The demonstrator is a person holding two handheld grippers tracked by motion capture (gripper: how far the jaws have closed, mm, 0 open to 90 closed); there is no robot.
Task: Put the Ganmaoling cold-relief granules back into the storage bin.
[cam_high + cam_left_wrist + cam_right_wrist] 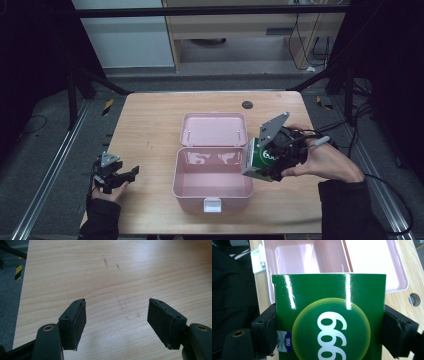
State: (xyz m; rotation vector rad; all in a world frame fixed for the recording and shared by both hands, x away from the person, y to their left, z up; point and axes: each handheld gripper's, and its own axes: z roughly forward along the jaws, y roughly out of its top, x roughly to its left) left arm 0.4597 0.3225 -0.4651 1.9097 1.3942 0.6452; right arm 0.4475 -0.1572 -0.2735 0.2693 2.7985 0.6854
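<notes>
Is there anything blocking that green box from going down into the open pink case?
Nothing visible does. The right gripper holds the green box at the right rim of the pink case, whose lid lies open toward the back and whose inside looks empty.

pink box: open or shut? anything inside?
Open: the pink box has its lid flipped back flat; its inside looks empty.

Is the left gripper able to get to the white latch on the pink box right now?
Probably yes. The left gripper is open and holds nothing, and bare table lies between it and the white latch at the pink box's near wall. The right gripper holds a green carton at the far side.
</notes>
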